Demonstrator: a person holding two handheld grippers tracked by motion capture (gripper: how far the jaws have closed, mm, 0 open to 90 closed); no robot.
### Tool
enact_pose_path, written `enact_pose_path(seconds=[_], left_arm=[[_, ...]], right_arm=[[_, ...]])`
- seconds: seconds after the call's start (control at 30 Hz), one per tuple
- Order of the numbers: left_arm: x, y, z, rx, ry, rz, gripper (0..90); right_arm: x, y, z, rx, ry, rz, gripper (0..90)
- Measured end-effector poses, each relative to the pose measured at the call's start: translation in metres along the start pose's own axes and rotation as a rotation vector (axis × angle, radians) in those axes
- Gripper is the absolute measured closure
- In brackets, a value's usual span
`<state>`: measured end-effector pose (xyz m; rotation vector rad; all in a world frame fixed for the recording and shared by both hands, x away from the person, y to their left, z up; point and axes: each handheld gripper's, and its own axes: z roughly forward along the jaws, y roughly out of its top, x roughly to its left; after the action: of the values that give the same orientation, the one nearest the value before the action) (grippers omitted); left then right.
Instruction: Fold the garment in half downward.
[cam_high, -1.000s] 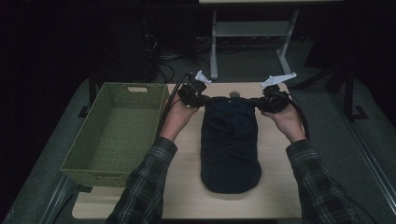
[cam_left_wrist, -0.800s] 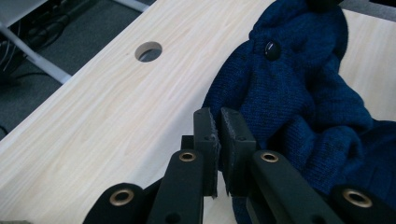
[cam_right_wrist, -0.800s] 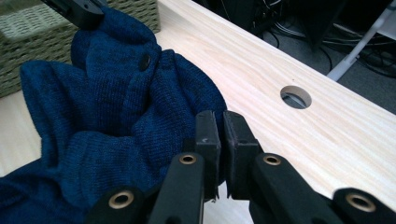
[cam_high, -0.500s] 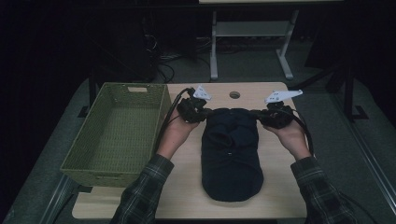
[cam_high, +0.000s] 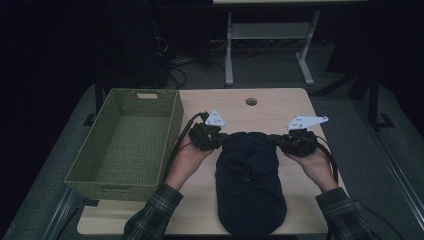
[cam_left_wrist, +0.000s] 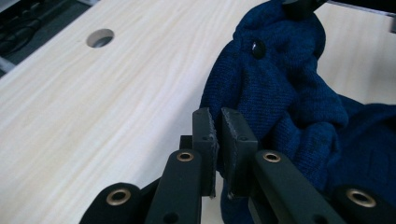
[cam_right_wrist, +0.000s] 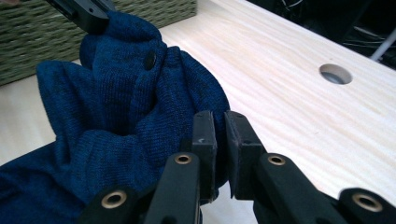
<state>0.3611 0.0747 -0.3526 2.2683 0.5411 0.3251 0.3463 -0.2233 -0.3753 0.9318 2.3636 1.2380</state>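
both claws work the far end of a dark blue knit garment that lies lengthwise on the table, its near end at the person's edge.

left claw: jaws nearly pressed together, a thin slit between the pads. the knit bunches just to the right of the tips and wraps under them; whether a fold is actually pinched between the pads i cannot tell. in the high view this claw sits at the garment's far left corner.

right claw: same posture, jaws nearly together, knit heaped to its left and against the tips; a pinch looks likely but the contact point is hidden. in the high view it sits at the far right corner.

a dark button shows on the raised fold beyond the left claw, so the far end is probably the placket or collar end.

judgement: one claw at each corner keeps the edge spread and level, the usual hold for folding the far end toward the person or lifting it evenly. the slack ridge between the claws suggests the cloth is gathered, not taut.

basket stands empty just left of the left hand, a plausible destination. table hole lies beyond and left of the left claw.
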Motion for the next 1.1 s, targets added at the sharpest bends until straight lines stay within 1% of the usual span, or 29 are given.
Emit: enact_pose_path(seconds=[0.07,0.1,0.13,0.17,0.2,0.23,0.27,0.33,0.37,0.4,0.43,0.47,0.5,0.57,0.6,0.63,0.7,0.73,0.83,0.87,0.9,0.93,0.97,1.0,1.03,1.07,1.1], left_arm=[[-0.004,-0.004,-0.002,-0.009,-0.017,-0.005,83.9],[-0.006,-0.006,-0.003,-0.012,-0.020,-0.009,83.9],[-0.008,-0.008,-0.005,-0.008,-0.024,0.000,83.9],[-0.010,-0.009,-0.006,-0.009,-0.028,0.000,83.8],[-0.014,-0.012,-0.008,-0.012,-0.037,0.002,83.5],[-0.014,-0.012,-0.008,-0.012,-0.037,0.002,83.3],[-0.016,-0.013,-0.010,-0.012,-0.043,0.003,83.2],[-0.021,-0.015,-0.012,-0.013,-0.054,0.004,83.2],[-0.023,-0.016,-0.011,-0.009,-0.060,0.004,83.2],[-0.029,-0.020,-0.010,0.001,-0.073,0.008,83.2],[-0.029,-0.020,-0.010,0.001,-0.073,0.008,83.2],[-0.032,-0.022,-0.009,0.009,-0.085,0.006,83.2],[-0.035,-0.025,-0.008,0.014,-0.097,0.005,83.2],[-0.041,-0.029,-0.005,0.024,-0.118,0.004,83.1],[-0.044,-0.031,-0.004,0.032,-0.123,0.000,83.1],[-0.046,-0.034,-0.003,0.036,-0.131,0.000,83.1],[-0.049,-0.038,-0.001,0.055,-0.148,-0.004,82.9],[-0.053,-0.042,0.001,0.056,-0.157,-0.016,82.9],[-0.058,-0.048,0.006,0.086,-0.168,-0.010,82.9],[-0.060,-0.051,0.011,0.104,-0.169,-0.007,83.0],[-0.060,-0.051,0.011,0.104,-0.169,-0.007,83.0],[-0.061,-0.053,0.015,0.121,-0.160,-0.001,83.0],[-0.061,-0.053,0.015,0.121,-0.160,-0.001,83.0],[-0.060,-0.053,0.019,0.140,-0.142,0.018,83.1],[-0.060,-0.053,0.019,0.140,-0.142,0.018,83.1],[-0.058,-0.051,0.023,0.145,-0.126,0.026,83.2],[-0.058,-0.051,0.023,0.145,-0.126,0.026,83.2]], right_arm=[[0.005,-0.007,-0.004,-0.005,0.014,-0.004,81.3],[0.005,-0.007,-0.004,-0.005,0.014,-0.004,81.3],[0.007,-0.009,-0.005,-0.009,0.019,-0.002,81.2],[0.009,-0.011,-0.007,-0.010,0.025,0.000,81.1],[0.014,-0.013,-0.009,-0.004,0.030,-0.004,80.4],[0.014,-0.013,-0.009,-0.004,0.030,-0.004,80.4],[0.019,-0.016,-0.012,-0.008,0.030,-0.017,80.4],[0.021,-0.017,-0.013,-0.002,0.032,-0.022,80.4],[0.023,-0.020,-0.014,0.000,0.035,-0.029,80.4],[0.027,-0.023,-0.015,0.011,0.041,-0.029,80.4],[0.027,-0.023,-0.015,0.011,0.041,-0.029,80.4],[0.031,-0.028,-0.017,0.016,0.050,-0.037,80.4],[0.031,-0.028,-0.017,0.016,0.050,-0.037,80.4],[0.037,-0.034,-0.018,0.026,0.065,-0.040,80.4],[0.038,-0.036,-0.019,0.031,0.068,-0.038,80.4],[0.043,-0.042,-0.020,0.043,0.085,-0.028,80.4],[0.044,-0.045,-0.020,0.049,0.094,-0.027,80.4],[0.046,-0.049,-0.020,0.057,0.100,-0.023,80.3],[0.050,-0.057,-0.020,0.075,0.125,-0.016,80.3],[0.052,-0.063,-0.018,0.084,0.136,-0.024,80.2],[0.052,-0.063,-0.018,0.084,0.136,-0.024,80.2],[0.054,-0.068,-0.016,0.091,0.147,-0.016,80.1],[0.054,-0.068,-0.016,0.091,0.147,-0.016,80.1],[0.056,-0.071,-0.013,0.092,0.152,-0.005,80.1],[0.056,-0.071,-0.013,0.092,0.152,-0.005,80.1],[0.056,-0.073,-0.010,0.094,0.152,-0.001,80.1],[0.056,-0.073,-0.010,0.094,0.152,-0.001,80.1]])
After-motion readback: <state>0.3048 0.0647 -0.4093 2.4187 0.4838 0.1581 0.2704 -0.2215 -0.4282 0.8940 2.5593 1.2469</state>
